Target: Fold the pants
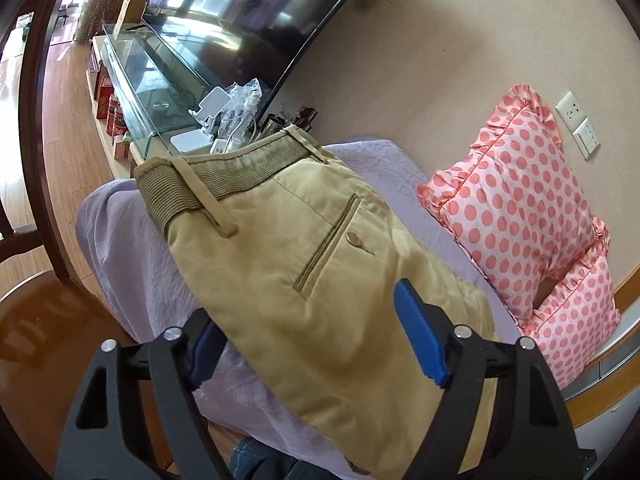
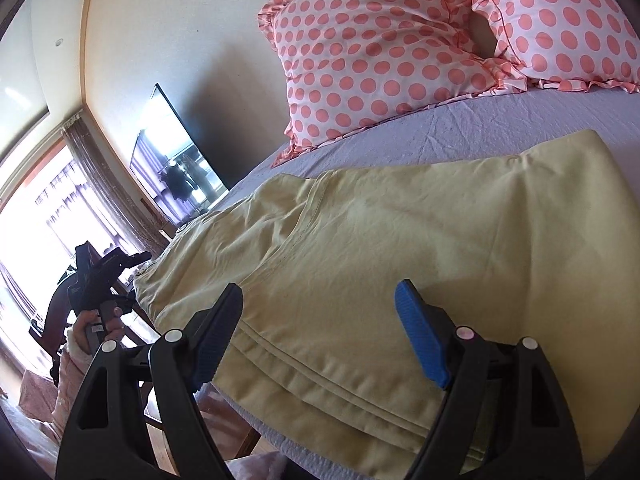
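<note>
Khaki pants [image 1: 304,240] lie folded lengthwise on a lilac-sheeted bed [image 1: 120,232], waistband at the far end with a back pocket up. My left gripper [image 1: 308,328] is open, its blue-padded fingers [image 1: 420,340] spread just above the seat of the pants, holding nothing. In the right wrist view the pants [image 2: 380,248] show the leg part with stacked hems near the bed edge. My right gripper [image 2: 320,328] is open over those legs, empty. The left gripper [image 2: 104,280] also shows in the right wrist view, held in a hand off the bed's left side.
Two pink polka-dot pillows [image 1: 532,208] lean on the wall at the bed's head, and also show in the right wrist view [image 2: 380,52]. A TV [image 1: 248,12] and a cluttered glass-topped stand [image 1: 168,92] sit beyond the waistband. Wooden floor [image 1: 68,112] lies to the left.
</note>
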Demonstrator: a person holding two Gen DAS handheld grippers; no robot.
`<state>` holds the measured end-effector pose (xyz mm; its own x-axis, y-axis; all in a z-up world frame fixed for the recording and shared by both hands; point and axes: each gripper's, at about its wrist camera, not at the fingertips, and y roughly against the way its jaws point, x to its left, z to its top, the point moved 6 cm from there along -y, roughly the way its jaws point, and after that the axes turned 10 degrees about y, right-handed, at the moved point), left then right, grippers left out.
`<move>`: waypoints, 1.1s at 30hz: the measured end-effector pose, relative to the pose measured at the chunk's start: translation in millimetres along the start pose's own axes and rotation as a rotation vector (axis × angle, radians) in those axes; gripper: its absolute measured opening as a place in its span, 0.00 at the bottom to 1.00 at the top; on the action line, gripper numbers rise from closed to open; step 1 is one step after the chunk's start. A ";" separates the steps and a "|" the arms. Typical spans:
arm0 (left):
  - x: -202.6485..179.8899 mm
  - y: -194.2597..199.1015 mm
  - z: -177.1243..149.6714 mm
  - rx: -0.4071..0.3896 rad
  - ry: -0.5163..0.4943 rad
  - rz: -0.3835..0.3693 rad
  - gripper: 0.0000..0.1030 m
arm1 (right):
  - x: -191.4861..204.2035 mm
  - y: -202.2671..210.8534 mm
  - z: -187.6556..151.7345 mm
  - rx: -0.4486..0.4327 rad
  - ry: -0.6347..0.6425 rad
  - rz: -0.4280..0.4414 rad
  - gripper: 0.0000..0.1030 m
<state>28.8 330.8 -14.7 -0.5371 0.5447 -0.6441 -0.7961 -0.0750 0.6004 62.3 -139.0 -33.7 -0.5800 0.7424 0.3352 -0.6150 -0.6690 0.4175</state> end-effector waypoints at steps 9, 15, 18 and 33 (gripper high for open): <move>-70.4 18.3 2.2 -0.107 -0.215 0.051 0.10 | -8.9 17.8 3.1 -0.048 -0.017 0.009 0.81; -228.5 52.7 -91.7 -0.116 -0.654 -0.159 0.11 | -39.7 62.5 15.8 -0.156 -0.056 -0.101 0.86; -290.9 64.4 -177.7 -0.044 -0.873 -0.341 0.13 | -67.7 88.9 17.8 -0.199 -0.109 -0.197 0.90; -280.8 65.9 -350.0 0.436 -1.221 -0.652 0.62 | -151.1 124.9 17.9 -0.203 -0.340 -0.169 0.91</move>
<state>29.6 -119.4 40.0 0.6255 0.7568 -0.1899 -0.5353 0.5933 0.6012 82.7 -334.1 -17.1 -0.2735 0.7891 0.5500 -0.7985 -0.5050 0.3276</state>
